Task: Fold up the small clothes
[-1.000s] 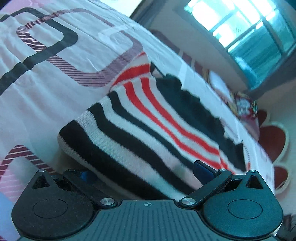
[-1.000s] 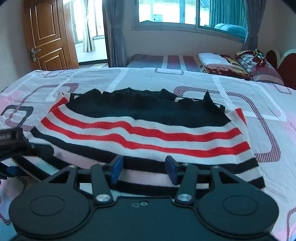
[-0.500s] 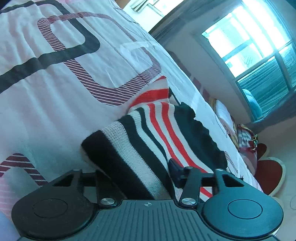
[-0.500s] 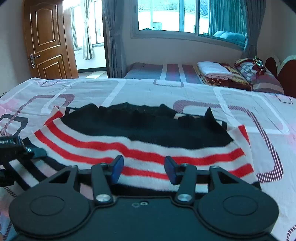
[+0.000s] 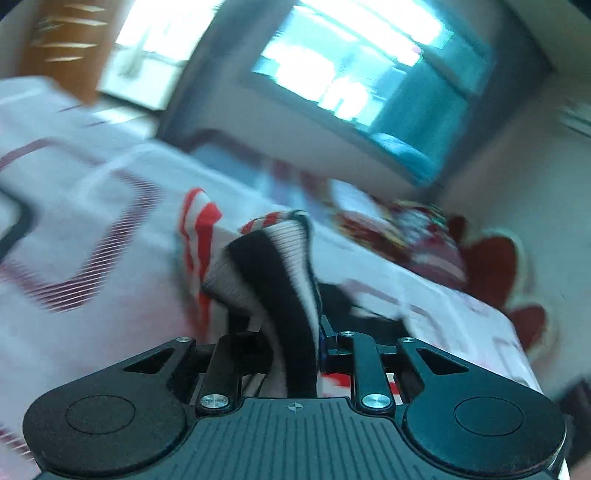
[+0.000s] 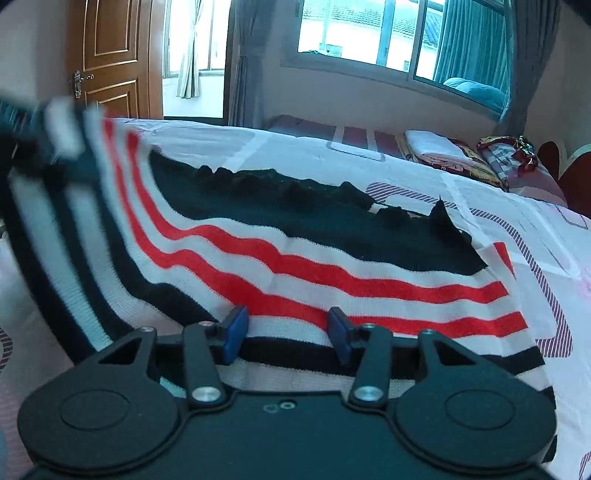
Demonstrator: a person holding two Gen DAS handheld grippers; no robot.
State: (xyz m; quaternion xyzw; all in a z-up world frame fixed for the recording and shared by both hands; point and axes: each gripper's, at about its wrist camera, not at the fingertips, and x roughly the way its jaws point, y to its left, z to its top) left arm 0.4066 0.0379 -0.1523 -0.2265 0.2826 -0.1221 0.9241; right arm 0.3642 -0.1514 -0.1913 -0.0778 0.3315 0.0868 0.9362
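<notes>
A small knit garment (image 6: pixel 332 258) with black, white and red stripes lies on the bed. Its left edge is lifted off the bed. My left gripper (image 5: pixel 295 343) is shut on that edge, and a bunched fold of the garment (image 5: pixel 273 273) stands up between its fingers. The left gripper also shows blurred at the upper left of the right wrist view (image 6: pixel 33 147). My right gripper (image 6: pixel 288 332) is open, low over the garment's near hem, with its blue pads (image 6: pixel 236 328) apart and nothing between them.
The bed sheet (image 6: pixel 498 206) is white with maroon and black square patterns. Folded bedding and pillows (image 6: pixel 443 151) lie at the far right. A wooden door (image 6: pixel 110 59) and a window (image 6: pixel 369 33) are behind the bed.
My left gripper has shut on the garment's left edge and raised it, swinging up and to the right. The right gripper has stayed open and shifted a little forward over the hem.
</notes>
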